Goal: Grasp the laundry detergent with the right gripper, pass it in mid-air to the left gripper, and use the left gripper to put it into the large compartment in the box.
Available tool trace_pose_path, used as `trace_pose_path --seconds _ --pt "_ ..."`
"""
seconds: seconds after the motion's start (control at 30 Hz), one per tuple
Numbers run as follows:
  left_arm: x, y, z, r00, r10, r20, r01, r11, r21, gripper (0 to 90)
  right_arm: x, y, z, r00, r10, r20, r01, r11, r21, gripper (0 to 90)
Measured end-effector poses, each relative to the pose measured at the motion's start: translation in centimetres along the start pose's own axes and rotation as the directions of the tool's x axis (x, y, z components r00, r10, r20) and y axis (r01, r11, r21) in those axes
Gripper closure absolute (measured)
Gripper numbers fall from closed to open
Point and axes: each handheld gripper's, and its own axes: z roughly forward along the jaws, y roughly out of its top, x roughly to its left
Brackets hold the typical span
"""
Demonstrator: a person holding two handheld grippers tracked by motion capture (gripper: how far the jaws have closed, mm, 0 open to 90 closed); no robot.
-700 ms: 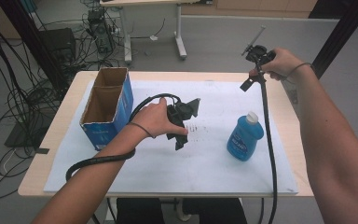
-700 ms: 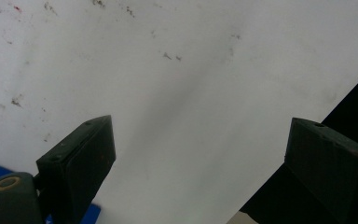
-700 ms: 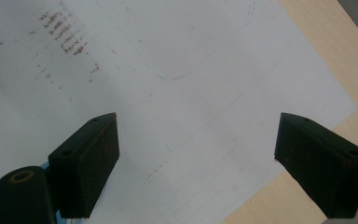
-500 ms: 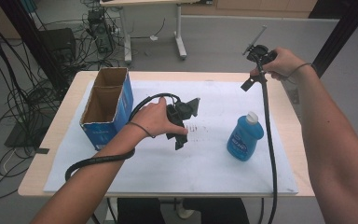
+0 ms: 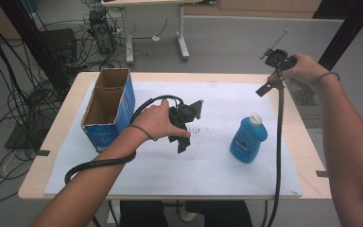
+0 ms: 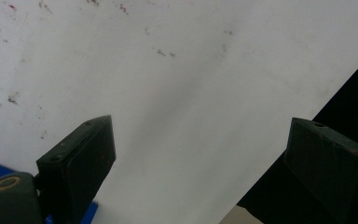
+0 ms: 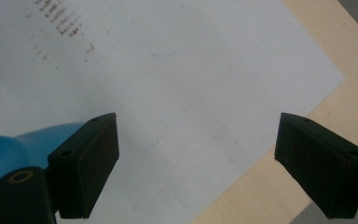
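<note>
The blue bottle (image 5: 248, 140) lay on the white sheet (image 5: 227, 94) toward four o'clock of the bench (image 5: 66, 123), white cap (image 5: 255, 118) pointing to twelve, well apart from both sets of tongs. It looked like a thin plastic bottle holding liquid — moderately heavy if full, with smooth walls that would likely give a little under pressure and slip if pinched on the broad label face. My guess was that the narrower shoulder just below the cap, or the body taken across its thin sides, offered the surest hold.

The left tongs (image 5: 185, 127) hovered low over the middle of the sheet, at nine o'clock from the bottle, jaws spread wide with nothing between them. The right tongs (image 5: 276, 71) were held high near the bench's two o'clock corner, jaws likewise wide and empty.

The high view gave the whole layout — the open cardboard box (image 5: 108, 109) at ten o'clock, the bottle, both hands. The right gripper view added a close look between its pads (image 7: 86, 163): a curve of the blue bottle (image 7: 9, 151) at the lower left, faint stains on the sheet, and the bare wooden edge (image 7: 317, 51). The left gripper view showed the sheet's speckled surface and a dark gap beyond its edge at five o'clock
</note>
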Motion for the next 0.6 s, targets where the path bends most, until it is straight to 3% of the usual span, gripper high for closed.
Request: trace_pose_path --seconds 0.6 --pt "-0.5 -0.5 0.1 1.0000 0.000 0.004 0.000 1.0000 -0.002 8.9 0.8 -5.9 -1.7 0.9991 0.024 0.036 -0.024 1.000 -0.013 13.3"
